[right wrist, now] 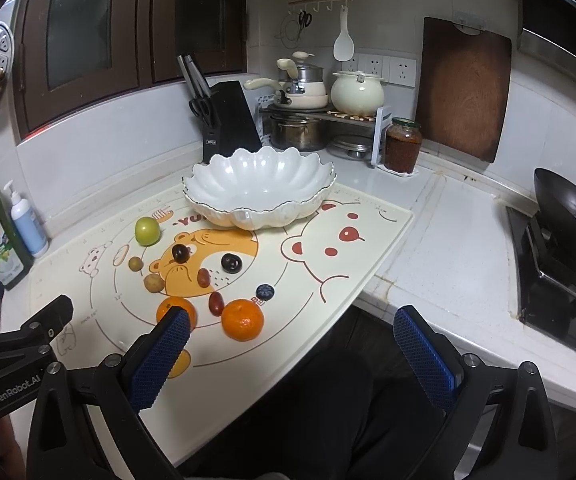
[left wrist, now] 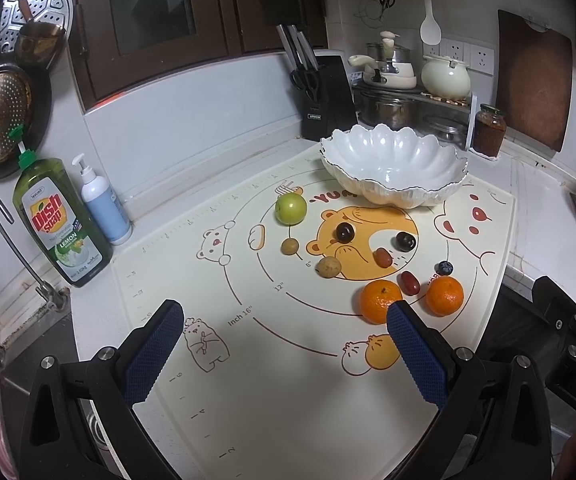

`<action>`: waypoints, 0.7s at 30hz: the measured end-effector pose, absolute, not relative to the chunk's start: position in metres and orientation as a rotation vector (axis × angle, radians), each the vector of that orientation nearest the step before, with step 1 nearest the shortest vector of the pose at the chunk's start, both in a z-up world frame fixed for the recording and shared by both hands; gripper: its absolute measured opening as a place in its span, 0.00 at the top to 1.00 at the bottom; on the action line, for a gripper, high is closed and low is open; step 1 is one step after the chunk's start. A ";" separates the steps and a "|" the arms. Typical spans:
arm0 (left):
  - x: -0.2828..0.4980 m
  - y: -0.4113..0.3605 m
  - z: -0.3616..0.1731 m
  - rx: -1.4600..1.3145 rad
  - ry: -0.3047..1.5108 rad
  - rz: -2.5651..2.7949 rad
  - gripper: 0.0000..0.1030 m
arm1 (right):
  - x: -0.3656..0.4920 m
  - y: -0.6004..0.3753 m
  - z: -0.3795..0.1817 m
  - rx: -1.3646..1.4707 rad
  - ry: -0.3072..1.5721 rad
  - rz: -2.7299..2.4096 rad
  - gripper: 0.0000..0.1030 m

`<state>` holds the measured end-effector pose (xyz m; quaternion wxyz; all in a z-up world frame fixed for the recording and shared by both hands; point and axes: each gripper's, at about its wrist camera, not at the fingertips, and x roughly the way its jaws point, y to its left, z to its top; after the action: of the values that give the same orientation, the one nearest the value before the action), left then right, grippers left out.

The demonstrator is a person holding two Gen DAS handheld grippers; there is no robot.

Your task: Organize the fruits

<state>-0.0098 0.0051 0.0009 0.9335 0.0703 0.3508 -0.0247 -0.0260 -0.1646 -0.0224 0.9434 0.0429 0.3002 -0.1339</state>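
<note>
Both my grippers, left gripper (left wrist: pixel 283 344) and right gripper (right wrist: pixel 292 354), gape empty; white scalloped bowl (right wrist: pixel 223 184) unfilled at twelve o'clock. Nearest round orange tangerine (right wrist: pixel 243 319) first, I reckon.

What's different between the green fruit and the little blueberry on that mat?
The green fruit is much bigger than the blueberry. It is pale green; the blueberry is dark blue. It lies at the far left near the bowl, the blueberry near an orange. Both are round and lie loose.
</note>
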 end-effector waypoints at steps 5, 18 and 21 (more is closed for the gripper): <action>-0.010 0.005 0.001 0.144 0.719 -0.051 0.00 | -0.026 -0.164 -0.022 0.089 0.612 -0.273 0.00; -0.007 0.000 -0.001 0.146 0.720 -0.060 0.00 | -0.025 -0.163 -0.021 0.089 0.611 -0.271 0.00; -0.007 0.000 -0.001 0.146 0.720 -0.063 0.00 | -0.025 -0.163 -0.021 0.090 0.610 -0.272 0.00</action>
<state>-0.0066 0.0000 -0.0009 0.9329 0.0714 0.3517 -0.0306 -0.0249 -0.1634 -0.0208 0.9438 0.0442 0.2992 -0.1335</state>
